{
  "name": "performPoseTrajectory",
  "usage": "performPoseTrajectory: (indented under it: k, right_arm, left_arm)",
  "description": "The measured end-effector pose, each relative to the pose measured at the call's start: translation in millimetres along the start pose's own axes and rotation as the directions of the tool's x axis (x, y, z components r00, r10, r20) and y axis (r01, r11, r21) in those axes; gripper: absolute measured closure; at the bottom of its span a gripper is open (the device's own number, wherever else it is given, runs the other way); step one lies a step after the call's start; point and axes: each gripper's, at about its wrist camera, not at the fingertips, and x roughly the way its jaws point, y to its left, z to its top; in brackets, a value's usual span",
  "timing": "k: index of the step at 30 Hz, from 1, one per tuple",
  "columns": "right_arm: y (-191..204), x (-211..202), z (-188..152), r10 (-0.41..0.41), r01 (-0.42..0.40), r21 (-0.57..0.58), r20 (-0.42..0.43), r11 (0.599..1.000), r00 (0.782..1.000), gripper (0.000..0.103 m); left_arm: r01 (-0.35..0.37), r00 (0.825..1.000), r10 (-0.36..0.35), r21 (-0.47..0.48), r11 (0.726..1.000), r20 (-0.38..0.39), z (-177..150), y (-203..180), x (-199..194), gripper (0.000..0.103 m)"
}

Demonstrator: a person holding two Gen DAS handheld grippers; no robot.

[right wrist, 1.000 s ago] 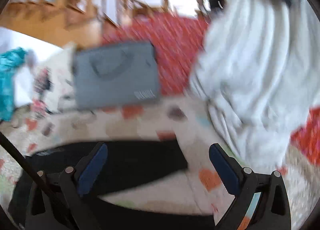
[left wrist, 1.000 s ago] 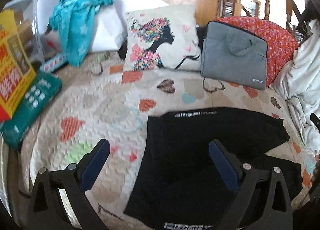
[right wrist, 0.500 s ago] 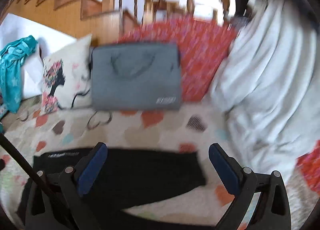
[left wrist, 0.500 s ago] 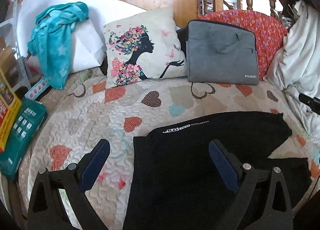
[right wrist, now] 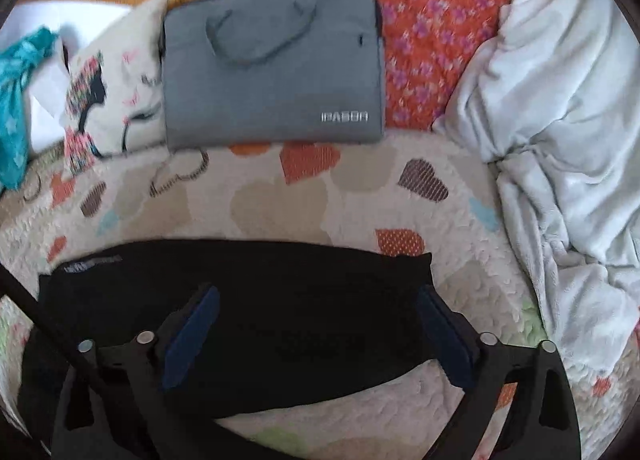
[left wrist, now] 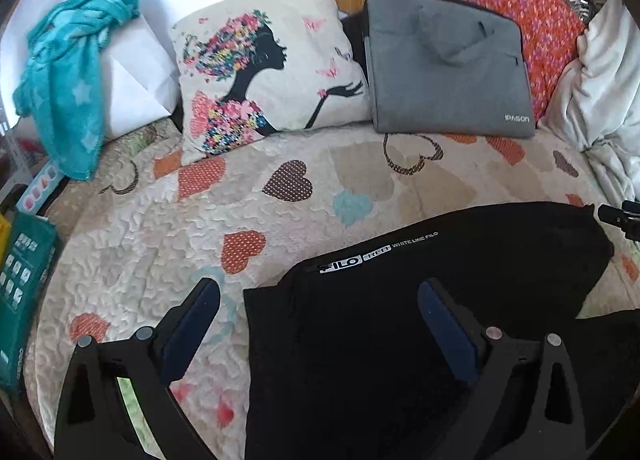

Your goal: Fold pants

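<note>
Black pants (left wrist: 400, 320) with a white FILO print at the waistband lie flat on a heart-patterned quilt (left wrist: 160, 252). My left gripper (left wrist: 318, 294) hovers open over the waist corner, one pad over the quilt and the other over the black cloth. In the right wrist view the far pant leg (right wrist: 312, 300) stretches across, its hem at the right. My right gripper (right wrist: 318, 302) is over that leg near the hem. Its jaws are closing but still stand wide, and the pads do not press on the cloth.
At the back stand a silhouette pillow (left wrist: 264, 63), a grey laptop bag (left wrist: 448, 71) and a red floral cushion (left wrist: 548, 31). A white blanket (right wrist: 560, 139) is heaped on the right. A teal towel (left wrist: 68, 79) and a green box (left wrist: 20, 292) sit at the left.
Both grippers have dropped closer to the pants and shifted over them. The right view has swung from the blanket onto the leg end. The pants lie as before.
</note>
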Motion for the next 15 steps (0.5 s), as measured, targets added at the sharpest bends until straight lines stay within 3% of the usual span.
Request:
performPoseTrajectory:
  k: [4, 6, 11, 15]
  right_arm:
    - [-16, 27, 13, 0.054, -0.056, -0.032, -0.072, 0.998, 0.996, 0.013]
    - [-25, 40, 22, 0.088, -0.094, -0.05, -0.111, 0.994, 0.99, 0.016]
    - [-38, 65, 45, 0.154, -0.174, -0.105, -0.174, 0.979, 0.973, 0.016]
    - [-34, 92, 58, 0.19, -0.226, -0.134, -0.236, 0.965, 0.953, 0.016]
  left_arm:
    - [0.054, 0.998, -0.054, 0.017, 0.998, -0.032, 9, 7, 29, 0.004]
    - [0.124, 0.99, -0.124, -0.005, 0.992, -0.074, 13, 17, 48, 0.004]
    - [0.28, 0.943, -0.294, -0.109, 0.954, -0.154, 16, 40, 91, 0.004]
    - [0.332, 0.911, -0.364, -0.179, 0.926, -0.191, 16, 52, 122, 0.004]
